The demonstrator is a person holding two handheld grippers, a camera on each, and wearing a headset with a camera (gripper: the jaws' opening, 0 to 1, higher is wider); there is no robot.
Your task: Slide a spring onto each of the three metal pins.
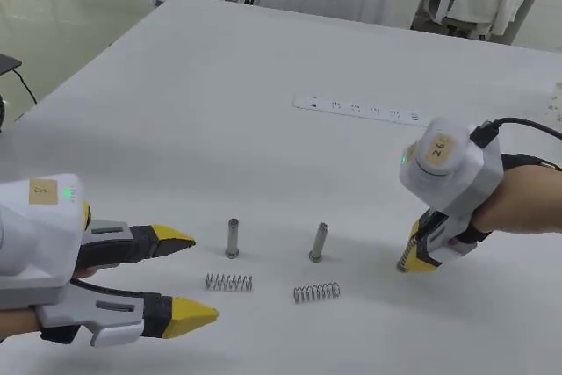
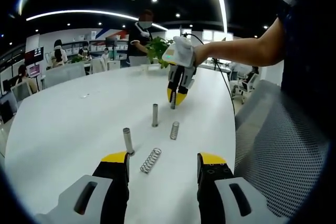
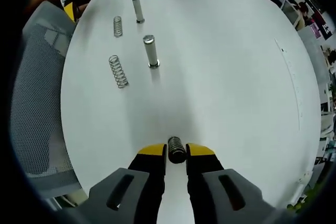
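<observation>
Right hand-held gripper [image 3: 177, 149] clamps a spring [image 3: 176, 151], seen end-on in its own view; left hand-held gripper [image 1: 204, 277] gapes at seven o'clock in head view.

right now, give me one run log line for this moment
left gripper open | right gripper shut on spring | two pins upright, bare | two loose springs flat on table

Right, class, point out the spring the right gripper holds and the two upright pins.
Held spring [image 3: 177, 149]: right gripper view, end coil.
Left pin [image 1: 233, 238]: head view, mid-shaft.
Right pin [image 1: 319, 241]: head view, mid-shaft.
</observation>
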